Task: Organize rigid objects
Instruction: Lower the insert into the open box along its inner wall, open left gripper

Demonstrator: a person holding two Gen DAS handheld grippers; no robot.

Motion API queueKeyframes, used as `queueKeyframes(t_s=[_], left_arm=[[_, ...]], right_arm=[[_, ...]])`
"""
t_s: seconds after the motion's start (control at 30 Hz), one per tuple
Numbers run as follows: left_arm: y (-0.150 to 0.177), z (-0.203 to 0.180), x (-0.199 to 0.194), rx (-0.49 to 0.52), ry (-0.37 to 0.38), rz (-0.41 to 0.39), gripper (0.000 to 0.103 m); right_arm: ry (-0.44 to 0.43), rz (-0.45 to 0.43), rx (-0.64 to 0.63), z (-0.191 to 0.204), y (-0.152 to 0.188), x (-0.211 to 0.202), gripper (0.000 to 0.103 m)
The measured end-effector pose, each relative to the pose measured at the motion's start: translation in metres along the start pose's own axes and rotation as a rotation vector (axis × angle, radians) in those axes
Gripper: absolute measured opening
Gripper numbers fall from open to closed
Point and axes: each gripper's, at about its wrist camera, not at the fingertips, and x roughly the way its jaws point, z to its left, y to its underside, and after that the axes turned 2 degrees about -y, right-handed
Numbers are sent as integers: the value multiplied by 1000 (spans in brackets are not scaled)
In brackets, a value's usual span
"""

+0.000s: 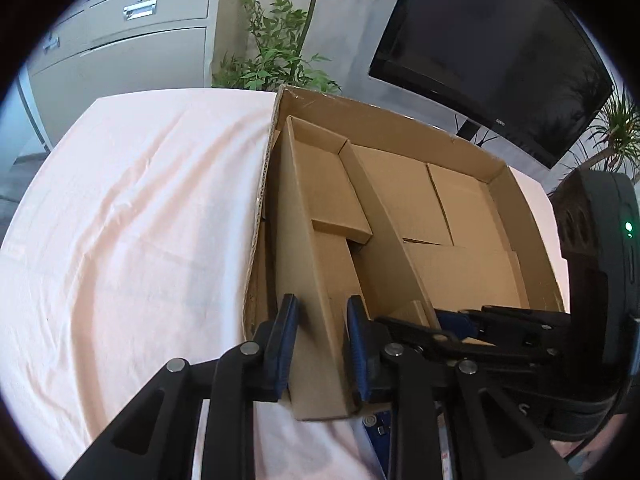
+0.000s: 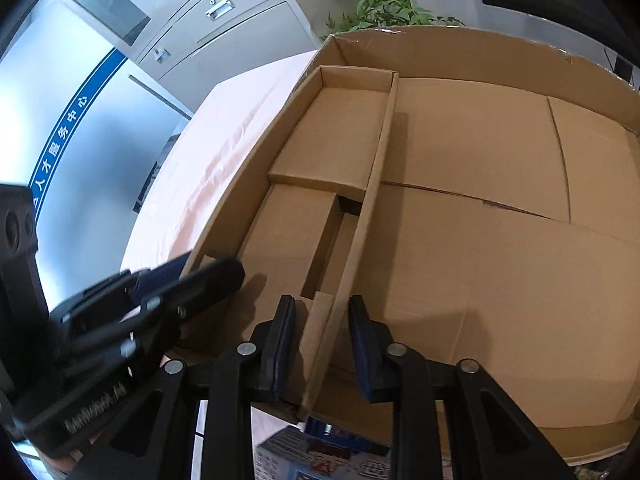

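Note:
A large open cardboard box [image 1: 516,200] [image 2: 460,46] stands on a table under a pink cloth [image 1: 132,208]. A long narrow cardboard tray [image 1: 304,264] lies inside along its left wall; it also shows in the right wrist view [image 2: 332,132]. Smaller cardboard boxes [image 1: 340,228] [image 2: 288,228] lie inside the tray. My left gripper [image 1: 322,344] is shut on the tray's near end. My right gripper [image 2: 322,344] straddles the tray's right wall [image 2: 380,168] at its near end; the pads stand just off the wall. It shows at right in the left wrist view [image 1: 460,324].
Flat cardboard flaps [image 2: 480,140] cover the big box's floor. A printed blue and white packet [image 2: 320,456] lies below the box's near edge. Grey cabinets [image 1: 132,40], a green plant [image 1: 276,52] and a black monitor [image 1: 492,48] stand behind the table.

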Motion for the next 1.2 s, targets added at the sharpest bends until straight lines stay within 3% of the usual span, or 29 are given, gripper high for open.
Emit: queueKeyframes(t_s=[0.2,0.3,0.33,0.37,0.43,0.53,0.73,0.9,1.0,1.07,1.1,1.2], left_arm=[[12,4,-33,23,-39,-132,24],[28,3,-61,39,-59,-188,42],[35,2,-70,46,-48,-208,53],[40,1,-78,53,-40,-228,61],[43,1,-83,53,-43,-241,63],[39,11,-73,7,-31,-206,63],[45,16,-61,33,14,-204,63],[23,18,-31,98,51,-183,63],[5,16,-4,149,98,-134,63],[2,8,9,191,106,-87,63],[0,3,13,219,108,-67,63],[4,-12,17,274,91,-37,63]], right_arm=[[-15,-39,-11,11,7,3,33],[29,-70,-35,15,13,1,49],[51,-83,-43,16,16,-3,60],[65,-106,-42,16,21,-8,64],[83,-109,-42,17,24,-9,63],[108,-55,-38,18,19,9,43],[104,-27,-37,20,15,27,35],[-1,36,-101,24,17,28,35],[-34,-14,-58,2,19,2,51],[-21,-29,-21,-16,11,-7,51],[-22,-23,-12,-23,5,-7,50],[-41,-7,6,-30,-4,0,33]])
